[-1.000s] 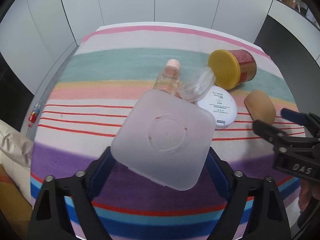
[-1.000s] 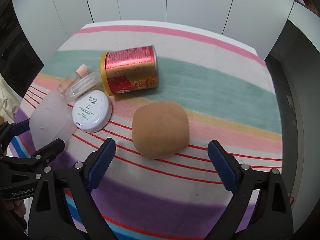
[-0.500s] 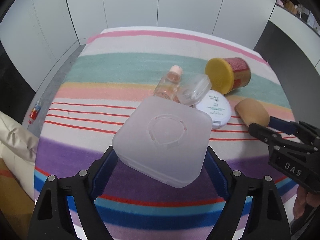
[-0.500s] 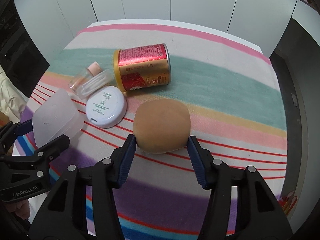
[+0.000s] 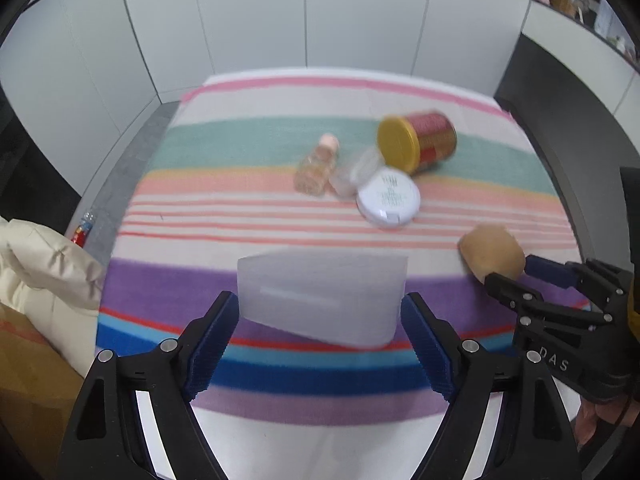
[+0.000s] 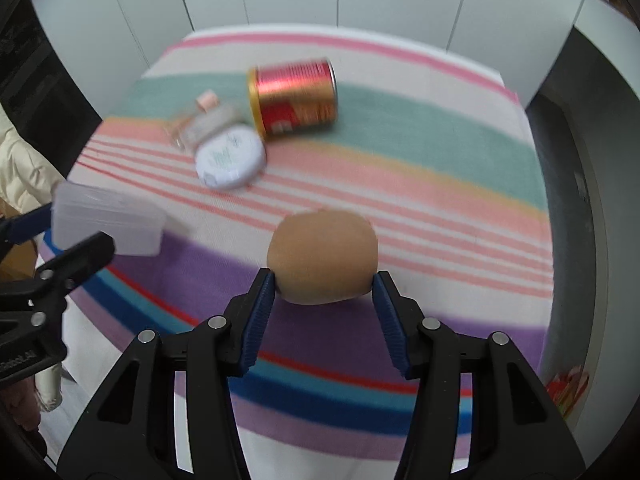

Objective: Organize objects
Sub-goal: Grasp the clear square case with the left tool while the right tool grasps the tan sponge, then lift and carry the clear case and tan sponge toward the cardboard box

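My left gripper (image 5: 320, 308) grips a frosted plastic box (image 5: 320, 288) by its two sides, the jaws still squeezing in; the box hangs edge-on over the purple stripe of the striped tablecloth (image 5: 240, 208). My right gripper (image 6: 324, 284) is closing on a tan rounded sponge (image 6: 322, 248), and both pads press its sides. The same sponge (image 5: 490, 252) shows at the right in the left wrist view. Further back lie a red can with a yellow lid (image 5: 420, 142) on its side, a white round compact (image 5: 388, 200), a small pink-capped bottle (image 5: 318, 164) and a clear lid (image 5: 356, 172).
A cream padded jacket (image 5: 44, 260) and a brown bag (image 5: 24, 360) sit off the table's left side. White cabinet doors (image 5: 260, 20) stand behind the table. A small red item (image 5: 82, 232) lies on the floor at the left. The table's near edge is just below both grippers.
My right gripper went from wide open around the sponge to shut on it. Both grippers drew back toward the near edge and rose. The box tipped from face-up to edge-on.
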### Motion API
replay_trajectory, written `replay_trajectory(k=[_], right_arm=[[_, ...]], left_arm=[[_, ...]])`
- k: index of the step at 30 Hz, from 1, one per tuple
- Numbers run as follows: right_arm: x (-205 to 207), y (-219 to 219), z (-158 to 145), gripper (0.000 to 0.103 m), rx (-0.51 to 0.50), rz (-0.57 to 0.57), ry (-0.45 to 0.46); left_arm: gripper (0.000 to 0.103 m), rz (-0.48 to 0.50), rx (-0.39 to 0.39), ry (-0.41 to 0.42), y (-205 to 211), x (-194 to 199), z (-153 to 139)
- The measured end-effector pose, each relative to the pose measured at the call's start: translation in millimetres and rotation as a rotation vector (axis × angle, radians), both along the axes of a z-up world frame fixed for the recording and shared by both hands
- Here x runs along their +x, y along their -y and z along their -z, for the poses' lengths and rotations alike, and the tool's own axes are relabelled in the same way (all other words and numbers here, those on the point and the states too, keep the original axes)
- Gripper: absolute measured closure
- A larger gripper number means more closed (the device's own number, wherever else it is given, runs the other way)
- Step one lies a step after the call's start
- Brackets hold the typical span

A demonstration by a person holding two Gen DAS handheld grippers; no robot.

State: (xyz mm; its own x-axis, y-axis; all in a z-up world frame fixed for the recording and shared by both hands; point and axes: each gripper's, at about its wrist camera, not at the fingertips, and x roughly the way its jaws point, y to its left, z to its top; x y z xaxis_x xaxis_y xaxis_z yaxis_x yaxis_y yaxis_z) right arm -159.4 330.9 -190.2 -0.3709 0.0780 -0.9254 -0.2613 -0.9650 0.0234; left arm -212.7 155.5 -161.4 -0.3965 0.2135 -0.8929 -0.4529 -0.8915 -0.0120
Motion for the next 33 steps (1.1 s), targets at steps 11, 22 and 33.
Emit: replay_trajectory(k=[11,22,33], right_arm=[[2,-6,19,0.025,0.028,-0.002,-0.018],[-14,2,20,0.032,0.049,-0.005,-0.068],[-8,-5,9,0.042,0.024,0.025,-0.067]], left_arm=[[0.02,0.038,-0.024,0.019,-10,3,36],[0.01,0.023,-0.029,0.019,-23,-16,53],[0.015,0.032,-0.007,-0.013,-30,-18,46]])
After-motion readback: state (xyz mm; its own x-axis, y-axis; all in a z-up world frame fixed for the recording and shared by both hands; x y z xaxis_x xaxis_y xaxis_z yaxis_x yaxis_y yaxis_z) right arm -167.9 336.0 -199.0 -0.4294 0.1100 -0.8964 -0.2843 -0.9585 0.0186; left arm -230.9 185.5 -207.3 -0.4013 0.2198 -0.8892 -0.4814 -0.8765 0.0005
